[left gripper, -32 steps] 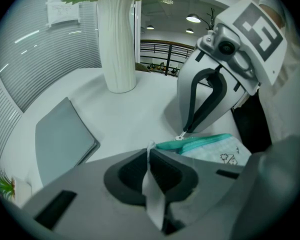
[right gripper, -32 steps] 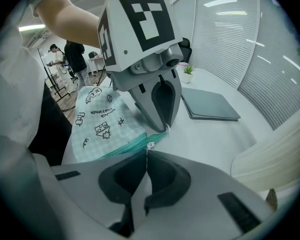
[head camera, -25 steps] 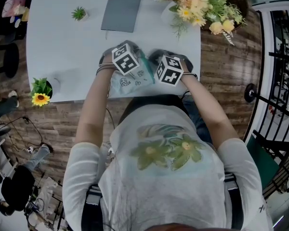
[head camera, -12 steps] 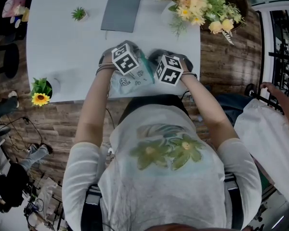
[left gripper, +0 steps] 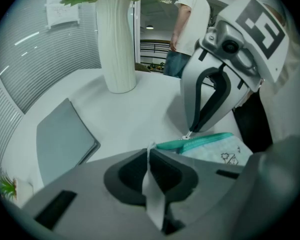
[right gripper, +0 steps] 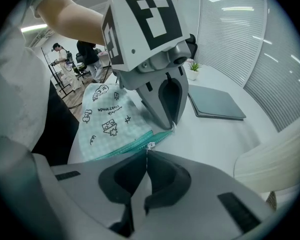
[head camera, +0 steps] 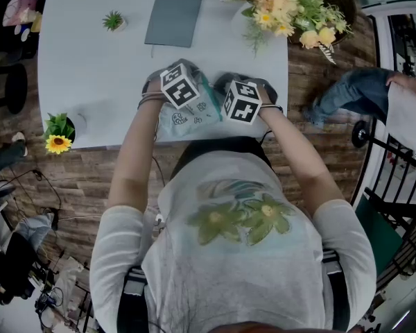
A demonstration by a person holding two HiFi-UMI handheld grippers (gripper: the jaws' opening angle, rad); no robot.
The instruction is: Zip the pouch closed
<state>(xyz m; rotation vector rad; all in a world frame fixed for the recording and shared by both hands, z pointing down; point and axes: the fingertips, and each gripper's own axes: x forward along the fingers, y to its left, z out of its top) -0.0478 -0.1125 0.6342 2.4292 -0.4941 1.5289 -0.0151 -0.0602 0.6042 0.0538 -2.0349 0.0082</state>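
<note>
A mint checked pouch [head camera: 191, 114] with small drawings and a teal zipper lies at the near edge of the white table [head camera: 90, 68]. In the left gripper view, my left gripper [left gripper: 150, 151] is shut on a white tab at the zipper's end, with the pouch [left gripper: 215, 146] trailing to the right. The right gripper view shows my right gripper [right gripper: 147, 151] shut on the small zipper pull [right gripper: 149, 146] at the pouch's [right gripper: 107, 121] teal edge. The two grippers point steeply down, tips close together. Their marker cubes hide the tips in the head view.
A grey notebook [head camera: 175, 16] lies toward the table's far side. A white vase [left gripper: 117, 39] of flowers [head camera: 284, 5] stands at the far right corner. A small green plant [head camera: 114, 19] and a sunflower pot [head camera: 58, 139] stand at the left. A person's legs [head camera: 350, 96] cross the floor at right.
Both grippers and the pouch are where they were. Only a passer-by on the floor at the right has moved, coming into view and walking on.
</note>
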